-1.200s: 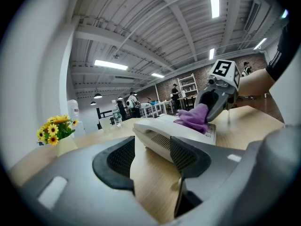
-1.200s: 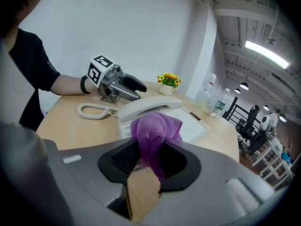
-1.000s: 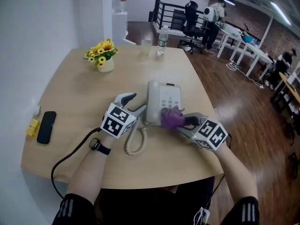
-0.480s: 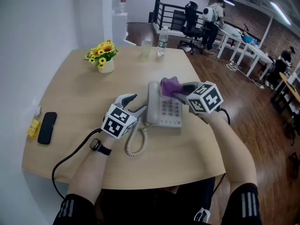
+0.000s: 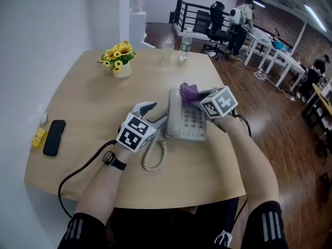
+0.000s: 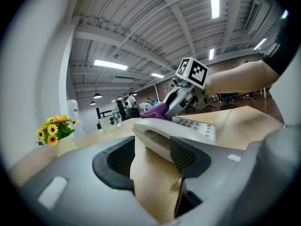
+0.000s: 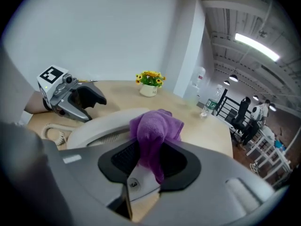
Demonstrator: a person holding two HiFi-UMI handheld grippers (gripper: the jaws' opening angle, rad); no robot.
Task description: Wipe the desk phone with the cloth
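Observation:
A grey desk phone [image 5: 189, 121] lies mid-table, its handset [image 5: 174, 113] resting in the cradle on its left side. My right gripper [image 5: 199, 97] is shut on a purple cloth [image 5: 189, 92] and holds it on the phone's far end. In the right gripper view the cloth [image 7: 155, 128] bulges out between the jaws of this gripper [image 7: 150, 163], above the handset [image 7: 106, 126]. My left gripper [image 5: 154, 114] stands open just left of the handset, nothing in it. In the left gripper view the handset [image 6: 157, 138] shows beyond the parted pads of the gripper [image 6: 153, 158].
A coiled cord [image 5: 154, 160] loops toward the table's near edge. A sunflower pot [image 5: 121, 62], a glass [image 5: 166, 51] and a water bottle [image 5: 187, 44] stand at the far side. A black mobile [image 5: 54, 137] and a yellow item [image 5: 38, 137] lie at the left edge.
My right gripper carried the cloth from the phone's near end, across the keypad, up to its far end. The left gripper has stayed beside the handset.

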